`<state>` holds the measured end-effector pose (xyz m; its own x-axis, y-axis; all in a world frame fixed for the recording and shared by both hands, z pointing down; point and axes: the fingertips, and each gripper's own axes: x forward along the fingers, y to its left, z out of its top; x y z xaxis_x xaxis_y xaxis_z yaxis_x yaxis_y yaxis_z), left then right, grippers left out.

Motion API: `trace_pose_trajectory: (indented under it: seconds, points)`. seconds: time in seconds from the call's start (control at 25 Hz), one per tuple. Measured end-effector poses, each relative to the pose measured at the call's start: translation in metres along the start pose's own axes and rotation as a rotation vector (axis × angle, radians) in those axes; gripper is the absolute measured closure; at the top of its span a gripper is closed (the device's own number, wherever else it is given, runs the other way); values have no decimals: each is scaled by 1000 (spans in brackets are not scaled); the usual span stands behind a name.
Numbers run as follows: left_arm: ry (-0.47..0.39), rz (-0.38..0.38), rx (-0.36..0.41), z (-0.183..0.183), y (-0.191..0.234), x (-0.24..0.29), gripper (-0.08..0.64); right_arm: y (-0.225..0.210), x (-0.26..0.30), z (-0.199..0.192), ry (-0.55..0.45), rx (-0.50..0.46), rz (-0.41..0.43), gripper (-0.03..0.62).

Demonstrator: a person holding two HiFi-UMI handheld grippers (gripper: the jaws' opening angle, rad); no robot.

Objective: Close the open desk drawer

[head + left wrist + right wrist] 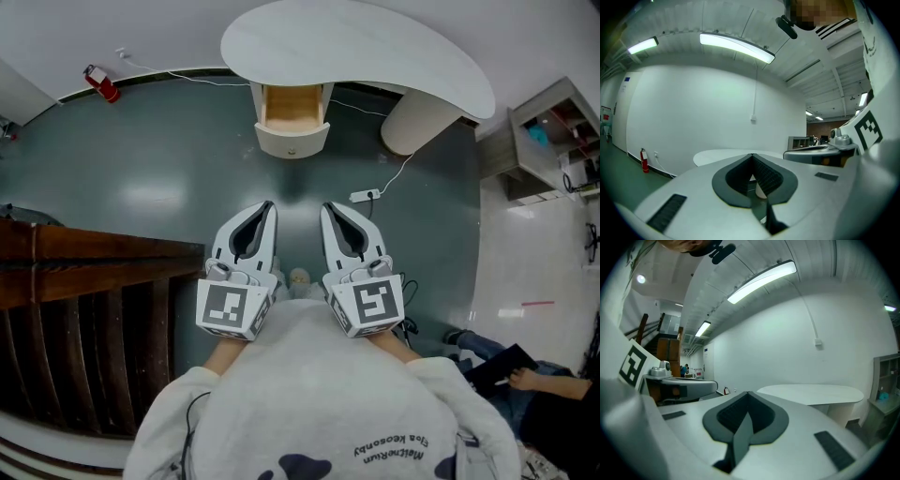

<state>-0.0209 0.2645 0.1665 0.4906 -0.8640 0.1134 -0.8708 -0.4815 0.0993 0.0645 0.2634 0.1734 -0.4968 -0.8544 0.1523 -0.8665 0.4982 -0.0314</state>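
Note:
A white curved desk (pixel 375 47) stands ahead across the dark green floor. Its light wooden drawer (pixel 292 105) is pulled out toward me, with a rounded white front (pixel 292 141). Both white grippers are held side by side well short of the drawer, pointing at it. The left gripper (pixel 269 206) has its jaws together at the tip with nothing between them. The right gripper (pixel 325 206) is shut and empty too. The desk top (pixel 726 157) shows beyond the left gripper (pixel 752 155) in the left gripper view, and the desk (pixel 811 393) beyond the right gripper (pixel 747 393) in the right gripper view.
A white power strip (pixel 364 196) with its cable lies on the floor between me and the desk's round pedestal (pixel 417 122). A dark wooden railing (pixel 84 272) runs along the left. A red fire extinguisher (pixel 101 84) stands far left, a shelf unit (pixel 553 131) right, a seated person (pixel 506 375) lower right.

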Motion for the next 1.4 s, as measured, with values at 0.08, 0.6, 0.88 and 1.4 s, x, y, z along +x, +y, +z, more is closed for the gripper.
trace_pose_trajectory:
  seconds: [0.08, 0.6, 0.88, 1.4]
  points:
    - [0, 1, 0, 0, 4, 9, 554, -5, 6, -1, 3, 0, -1, 575]
    - [14, -42, -2, 4, 54, 85, 554, -40, 81, 2, 7, 4, -47, 575]
    - [35, -99, 8, 7, 96, 126, 554, -52, 140, 10, 5, 13, -90, 575]
    - [58, -214, 8, 9, 146, 196, 554, -84, 211, 16, 18, 29, -206, 575]
